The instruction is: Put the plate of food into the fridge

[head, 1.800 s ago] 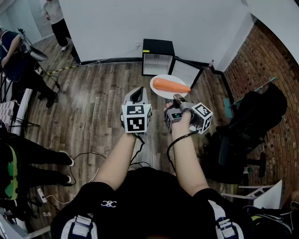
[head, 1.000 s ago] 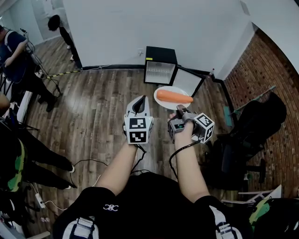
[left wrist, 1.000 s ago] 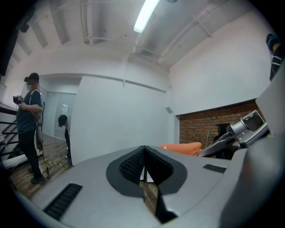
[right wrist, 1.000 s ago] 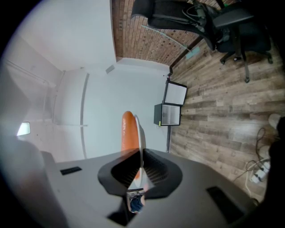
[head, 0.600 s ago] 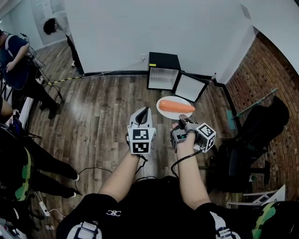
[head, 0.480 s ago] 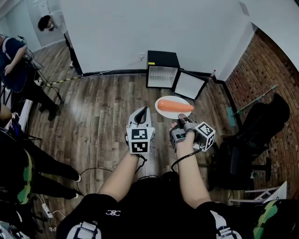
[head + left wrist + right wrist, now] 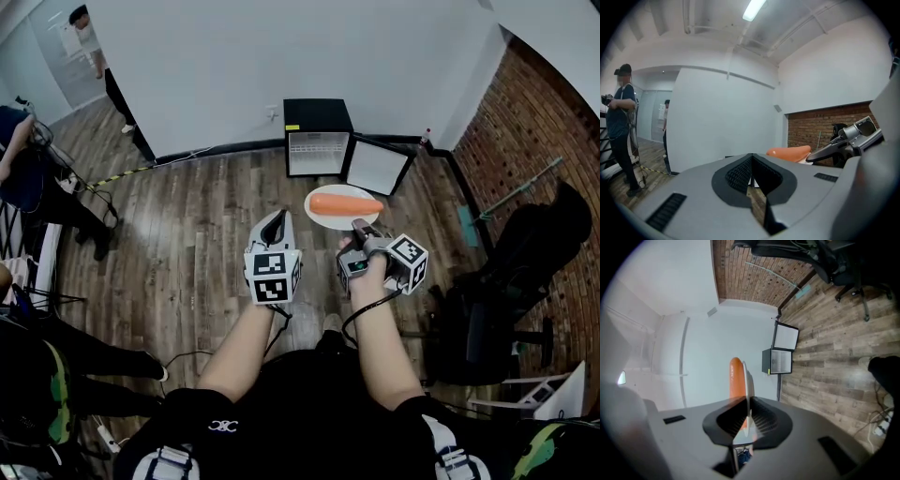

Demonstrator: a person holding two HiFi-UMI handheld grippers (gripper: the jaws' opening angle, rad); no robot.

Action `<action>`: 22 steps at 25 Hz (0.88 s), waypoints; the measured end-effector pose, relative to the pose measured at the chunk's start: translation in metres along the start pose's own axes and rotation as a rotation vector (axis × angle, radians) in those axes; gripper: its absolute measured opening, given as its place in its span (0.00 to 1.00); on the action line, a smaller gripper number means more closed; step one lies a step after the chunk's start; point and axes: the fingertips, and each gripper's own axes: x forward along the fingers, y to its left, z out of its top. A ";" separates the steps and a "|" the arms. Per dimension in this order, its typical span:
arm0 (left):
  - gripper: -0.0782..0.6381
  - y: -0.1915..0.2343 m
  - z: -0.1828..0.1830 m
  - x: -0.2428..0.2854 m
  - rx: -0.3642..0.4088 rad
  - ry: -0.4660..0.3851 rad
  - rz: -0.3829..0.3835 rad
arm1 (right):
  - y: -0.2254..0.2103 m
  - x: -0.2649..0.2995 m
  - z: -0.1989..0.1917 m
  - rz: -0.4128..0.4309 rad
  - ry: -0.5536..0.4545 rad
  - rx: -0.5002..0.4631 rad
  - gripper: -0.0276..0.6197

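A white plate (image 7: 322, 217) carries a whole orange carrot (image 7: 345, 203), held out level above the wood floor. My right gripper (image 7: 358, 228) pinches the plate's near rim; its jaws are opening slightly while the pads still press the rim (image 7: 748, 380). The carrot (image 7: 736, 380) lies along the plate's top side. My left gripper (image 7: 276, 223) hangs beside it to the left, shut and empty (image 7: 751, 158). The small black fridge (image 7: 317, 131) stands against the white wall ahead, its door (image 7: 377, 167) swung open to the right, showing a white inside.
A black office chair (image 7: 525, 253) stands at the right, before a brick wall (image 7: 553, 122). People stand at the far left (image 7: 28, 159) and in the back doorway (image 7: 94, 56). Cables (image 7: 178, 354) lie on the floor near my feet.
The plate with the carrot has stayed level in the right gripper. The view has shifted a little, so the fridge sits slightly further left. The left gripper keeps its place beside the right.
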 end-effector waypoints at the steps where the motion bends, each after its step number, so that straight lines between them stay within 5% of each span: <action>1: 0.10 -0.001 0.003 0.012 0.005 0.001 0.003 | 0.003 0.009 0.008 -0.004 0.003 -0.002 0.10; 22: 0.10 -0.057 0.028 0.226 -0.005 0.034 0.072 | 0.051 0.162 0.172 -0.004 0.109 -0.080 0.11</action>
